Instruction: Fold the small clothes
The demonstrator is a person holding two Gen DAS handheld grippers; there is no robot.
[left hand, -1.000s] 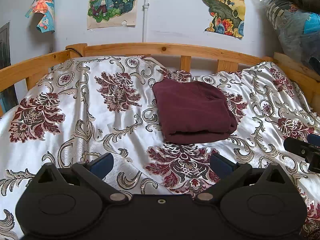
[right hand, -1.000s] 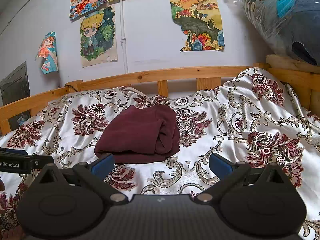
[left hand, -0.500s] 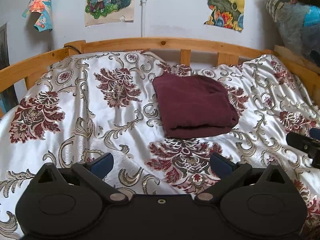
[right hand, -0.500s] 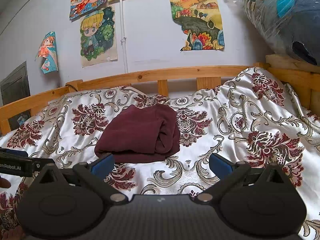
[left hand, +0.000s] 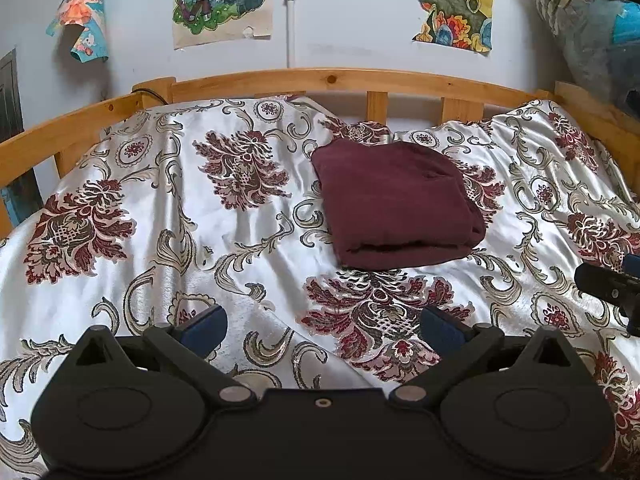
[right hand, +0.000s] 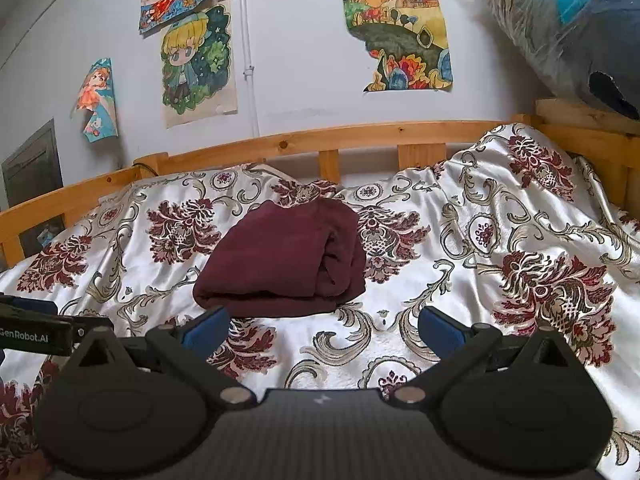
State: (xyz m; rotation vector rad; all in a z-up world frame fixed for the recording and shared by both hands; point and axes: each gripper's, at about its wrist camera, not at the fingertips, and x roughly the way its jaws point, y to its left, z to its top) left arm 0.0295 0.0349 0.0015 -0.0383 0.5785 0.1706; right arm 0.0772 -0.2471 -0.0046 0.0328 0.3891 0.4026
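Observation:
A dark maroon garment lies folded into a thick rectangle on the floral satin bedspread, toward the back middle of the bed. In the right wrist view the same garment shows its folded layers on its right side. My left gripper hovers open in front of it, nothing between its blue pads. My right gripper is also open and empty, just short of the garment's near edge. The right gripper's body shows at the left wrist view's right edge; the left gripper's body at the right wrist view's left edge.
A wooden bed rail runs along the back and both sides. Posters hang on the white wall. A plastic-wrapped bundle sits high at the right. The bedspread bunches up at the right rear corner.
The left wrist view has shifted a little, with the garment sliding slightly lower and right in it. The right gripper has stayed still. Both stay open.

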